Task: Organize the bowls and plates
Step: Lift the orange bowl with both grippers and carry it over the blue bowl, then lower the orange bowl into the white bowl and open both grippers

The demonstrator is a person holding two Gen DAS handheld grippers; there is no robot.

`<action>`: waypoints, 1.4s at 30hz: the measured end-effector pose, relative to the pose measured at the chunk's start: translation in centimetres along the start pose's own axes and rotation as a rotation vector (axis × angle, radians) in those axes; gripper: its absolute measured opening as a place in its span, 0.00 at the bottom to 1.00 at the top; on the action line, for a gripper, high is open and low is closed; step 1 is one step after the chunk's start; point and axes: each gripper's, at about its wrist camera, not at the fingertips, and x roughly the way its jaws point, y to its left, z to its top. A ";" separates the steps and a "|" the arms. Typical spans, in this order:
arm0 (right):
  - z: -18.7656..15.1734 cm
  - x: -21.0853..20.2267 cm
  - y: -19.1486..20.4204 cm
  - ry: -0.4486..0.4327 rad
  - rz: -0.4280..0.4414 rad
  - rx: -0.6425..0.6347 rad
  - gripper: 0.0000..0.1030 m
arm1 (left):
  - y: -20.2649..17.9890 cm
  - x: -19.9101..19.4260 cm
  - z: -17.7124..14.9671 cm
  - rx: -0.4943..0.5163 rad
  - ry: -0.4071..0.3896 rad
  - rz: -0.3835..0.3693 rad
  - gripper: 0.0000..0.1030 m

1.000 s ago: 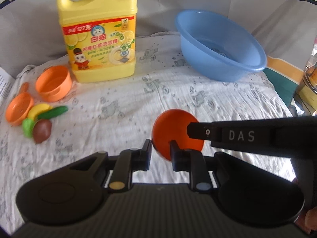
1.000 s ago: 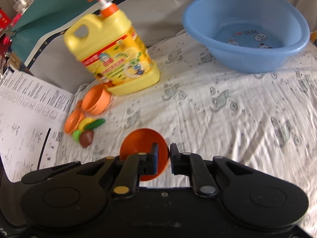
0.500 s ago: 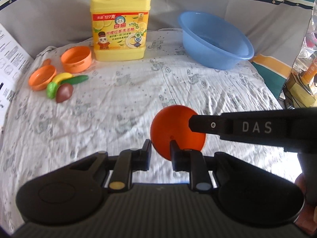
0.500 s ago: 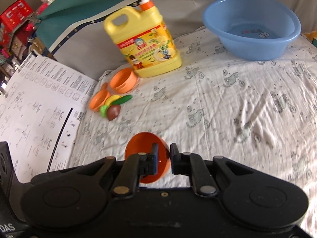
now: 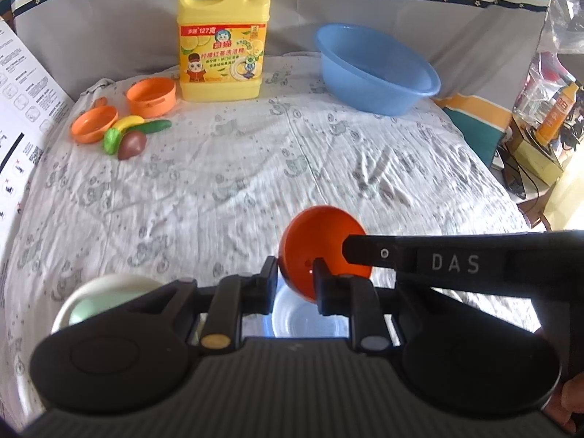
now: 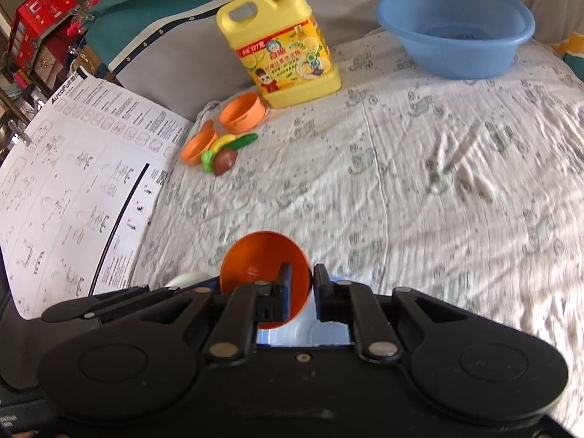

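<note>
Orange bowl (image 6: 262, 273): tilted on edge, held above the patterned cloth (image 5: 226, 182), over a pale blue dish (image 5: 306, 321).
Right gripper (image 6: 299, 292): jaws clamped on the orange bowl's rim.
Left gripper (image 5: 294, 281): jaws narrow, astride the bowl's near edge; whether they grip it cannot be told.
Far side: yellow detergent jug (image 5: 222, 43), blue basin (image 5: 376, 69), orange toy cups (image 5: 151, 96).

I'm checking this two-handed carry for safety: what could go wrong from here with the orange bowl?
1. Both grippers, left and right, pinch the rim of the orange bowl; if the hands drift apart, one grip could slip or the bowl could twist.
2. The bowl hangs tilted over a pale blue dish that is mostly hidden by the grippers, so lowering blind could knock it or land off-centre.
</note>
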 end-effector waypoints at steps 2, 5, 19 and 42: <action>-0.7 -0.2 -0.1 0.006 -0.001 -0.001 0.12 | -0.1 -0.1 -0.7 -0.002 0.008 -0.003 0.19; -1.6 -0.4 -0.3 0.016 -0.007 0.001 0.12 | -0.3 0.0 -1.6 -0.001 0.023 -0.010 0.19; -3.8 0.5 -1.7 0.074 -0.010 0.040 0.13 | -0.8 0.8 -3.9 0.003 0.077 -0.023 0.19; -2.7 2.7 -2.4 0.096 -0.011 0.056 0.31 | -0.7 3.1 -3.0 0.005 0.089 0.001 0.40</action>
